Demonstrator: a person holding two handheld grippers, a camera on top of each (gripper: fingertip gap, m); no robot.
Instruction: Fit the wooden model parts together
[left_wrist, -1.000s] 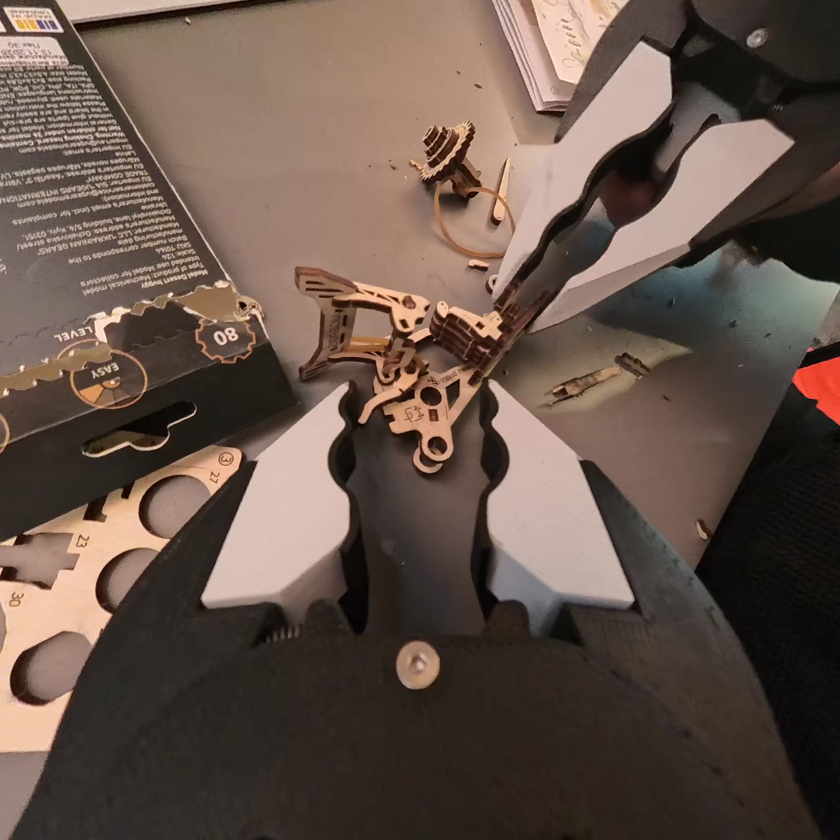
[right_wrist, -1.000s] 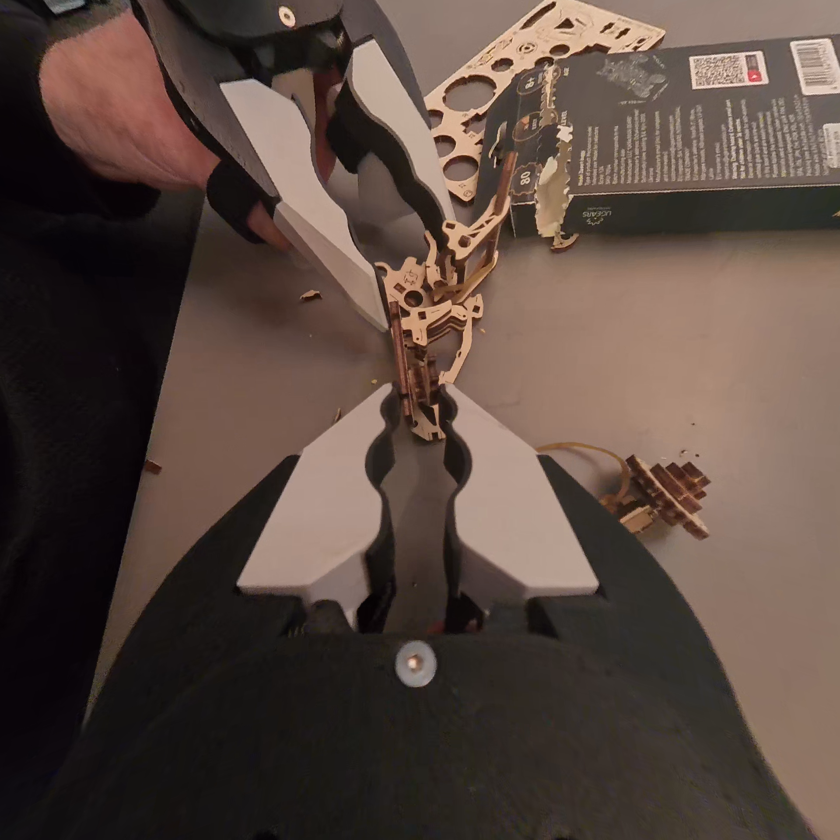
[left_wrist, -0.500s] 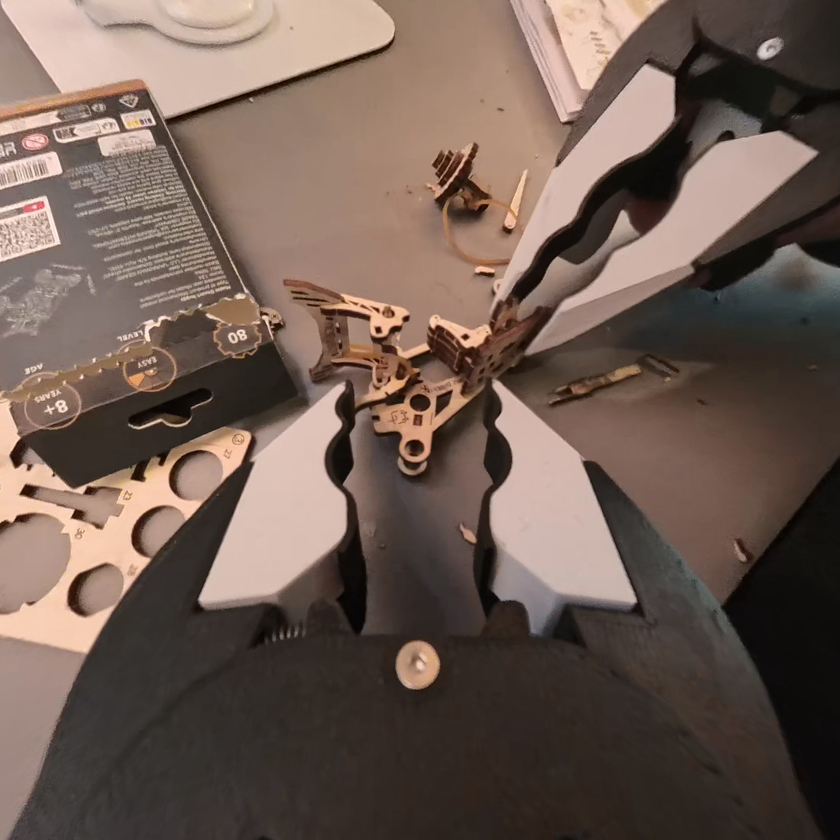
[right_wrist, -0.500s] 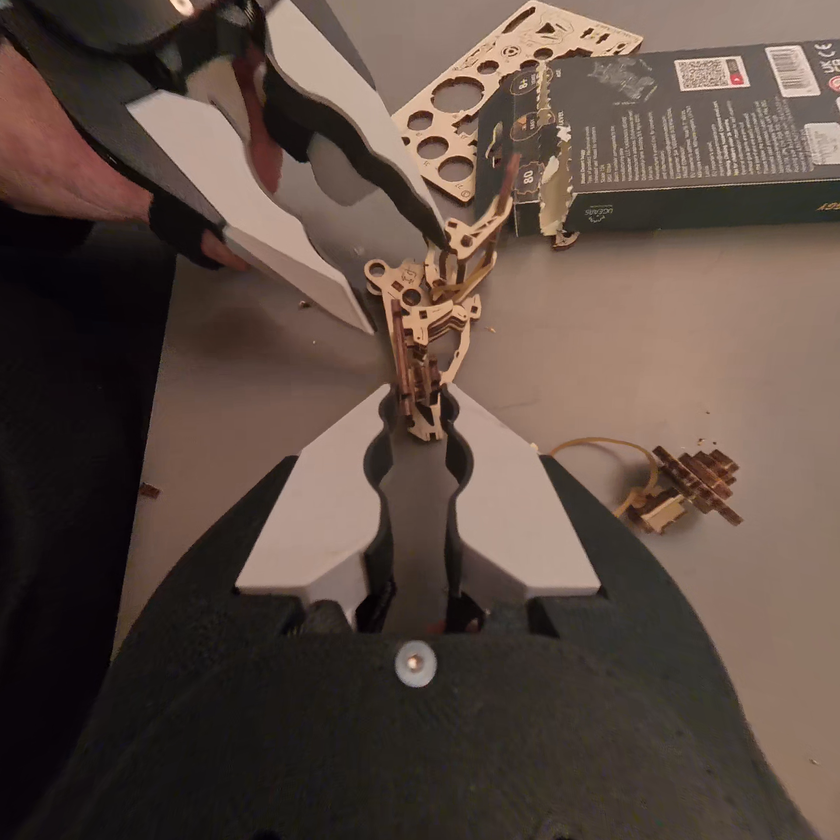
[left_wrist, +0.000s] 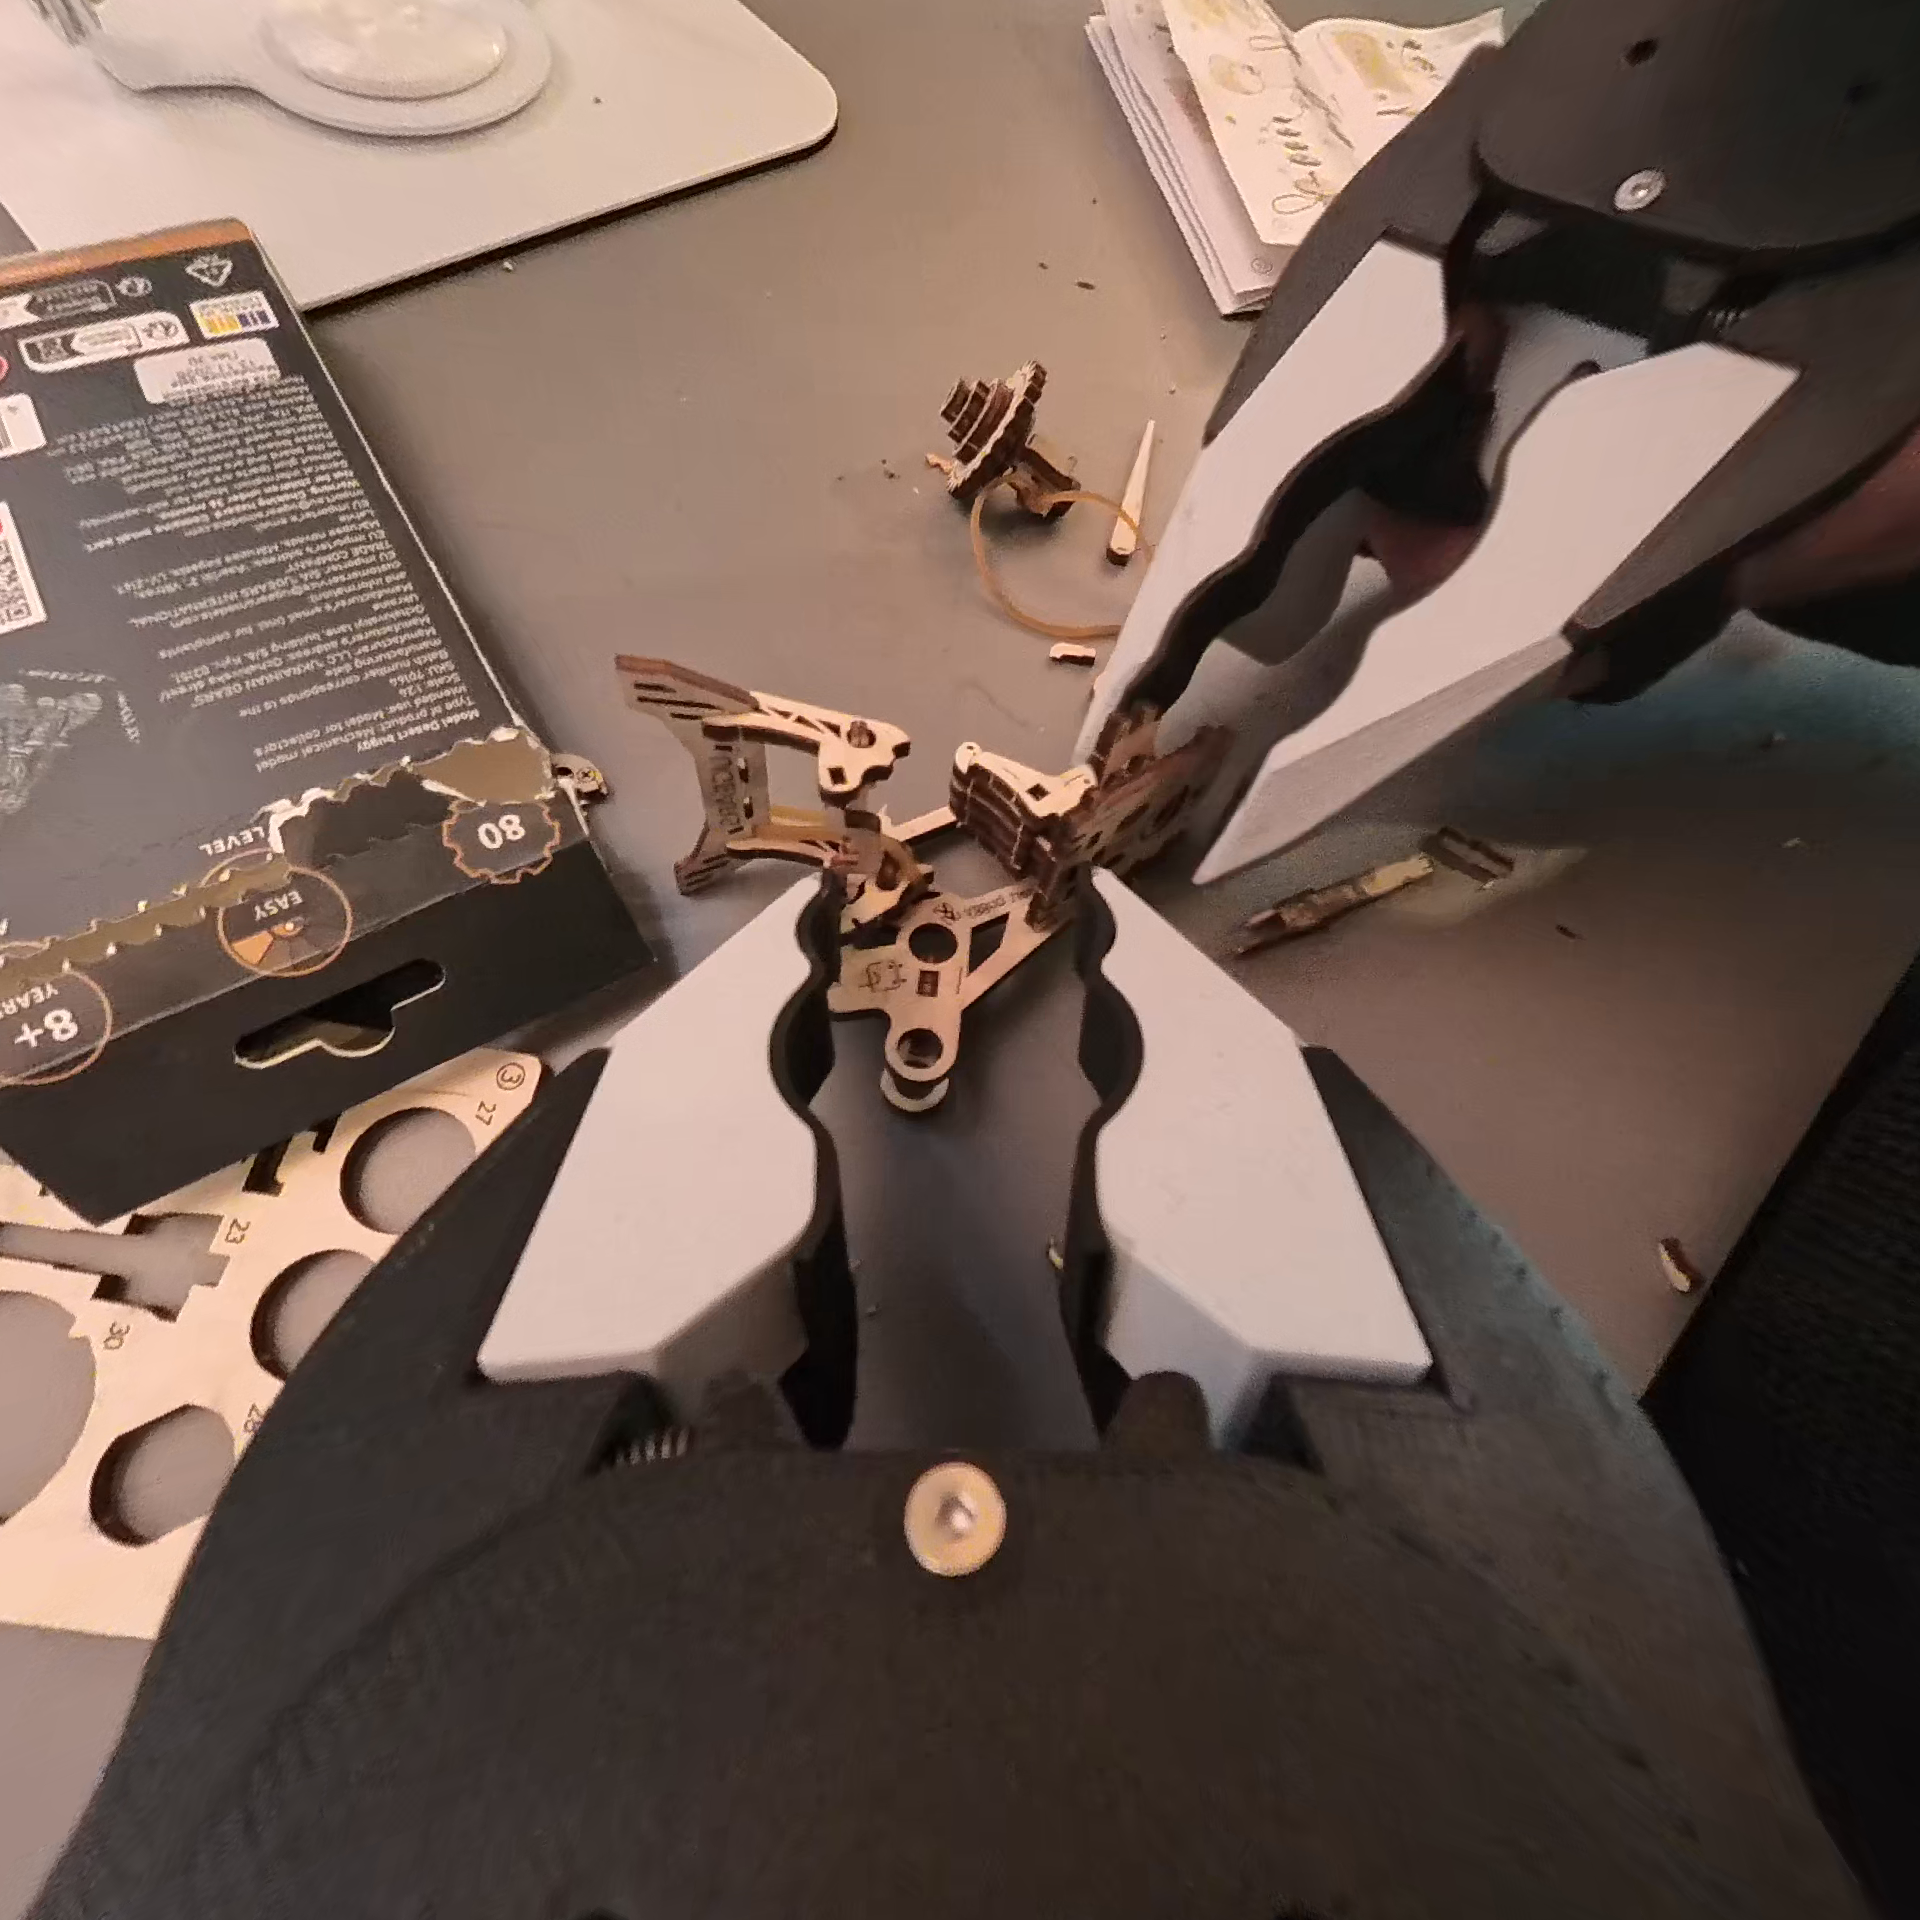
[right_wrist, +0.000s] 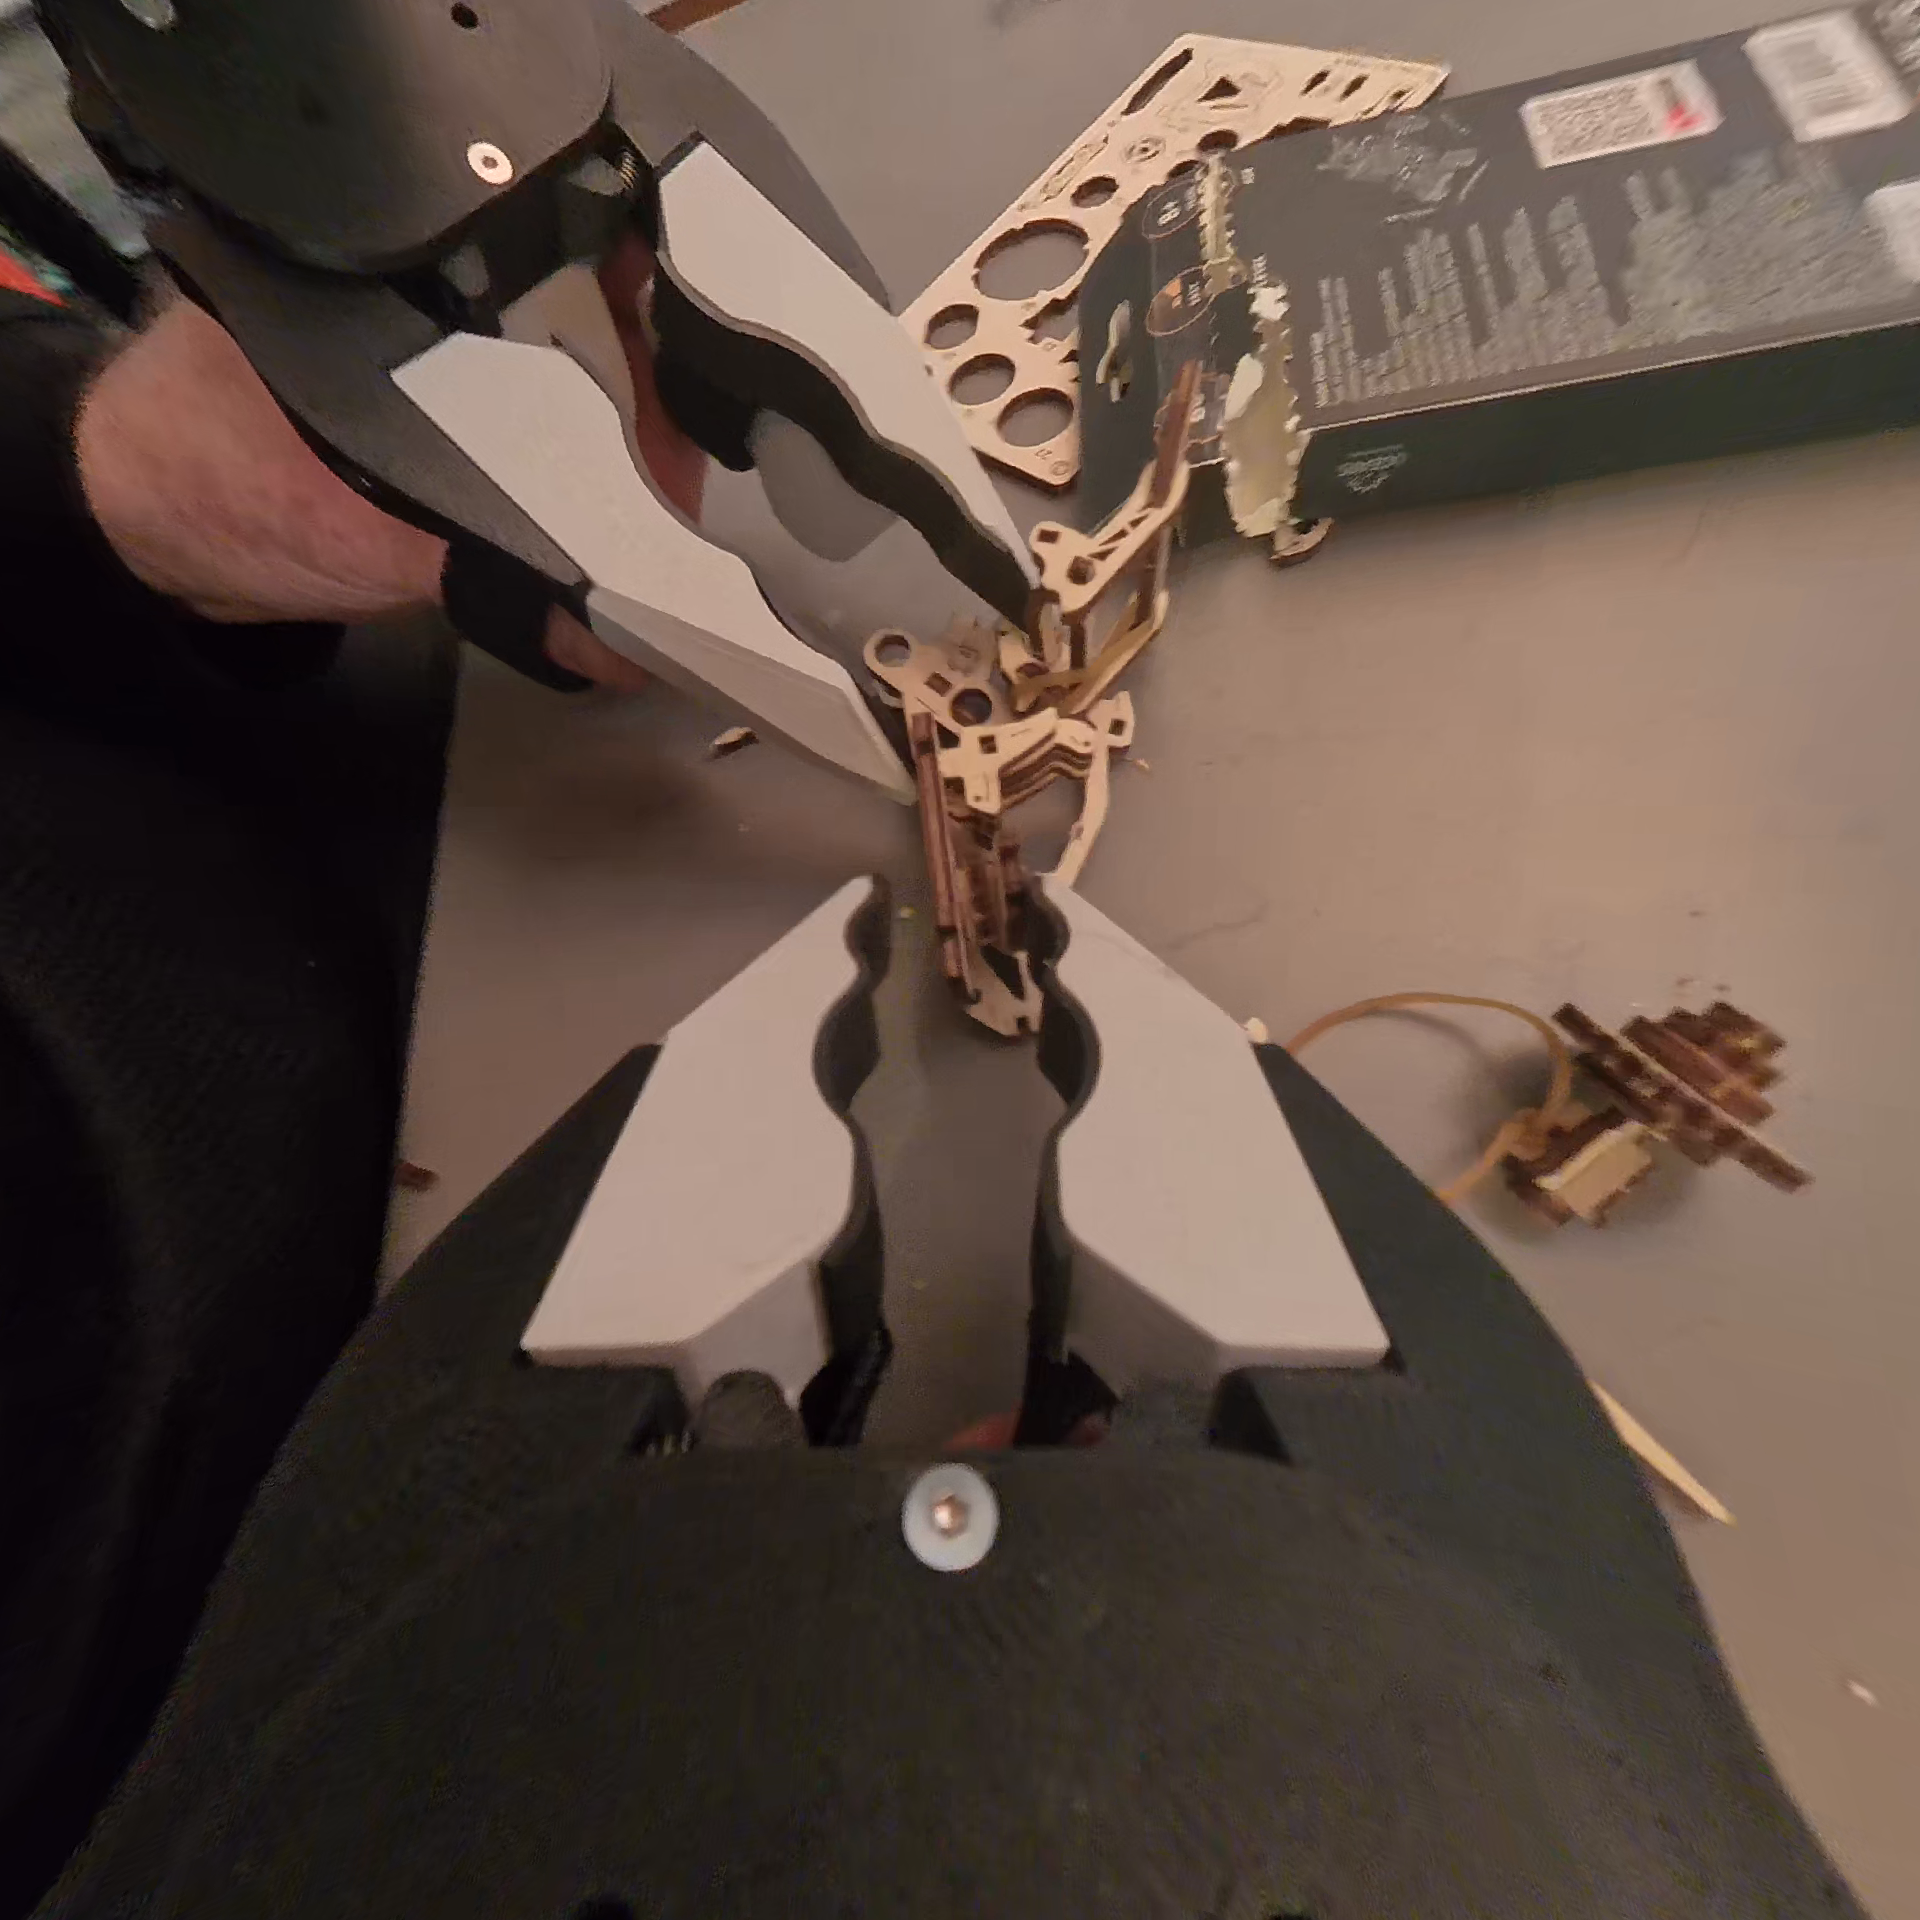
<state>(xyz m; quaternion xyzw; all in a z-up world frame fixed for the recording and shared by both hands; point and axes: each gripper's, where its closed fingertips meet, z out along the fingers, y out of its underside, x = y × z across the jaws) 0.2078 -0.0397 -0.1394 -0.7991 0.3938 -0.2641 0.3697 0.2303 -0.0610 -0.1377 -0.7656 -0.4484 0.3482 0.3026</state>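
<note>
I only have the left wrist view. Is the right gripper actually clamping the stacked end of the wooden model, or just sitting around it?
Observer: In the right wrist view, the right gripper straddles the wooden model. One finger touches it, and a sliver of table shows beside the other.
Operator: And my own gripper, where do its tips land?
Observer: On the left gripper, one tip meets the model's open frame end and the other sits by the stacked end.
Operator: What's behind my gripper?
Observer: A hand in a dark fingerless glove holds it.
</note>
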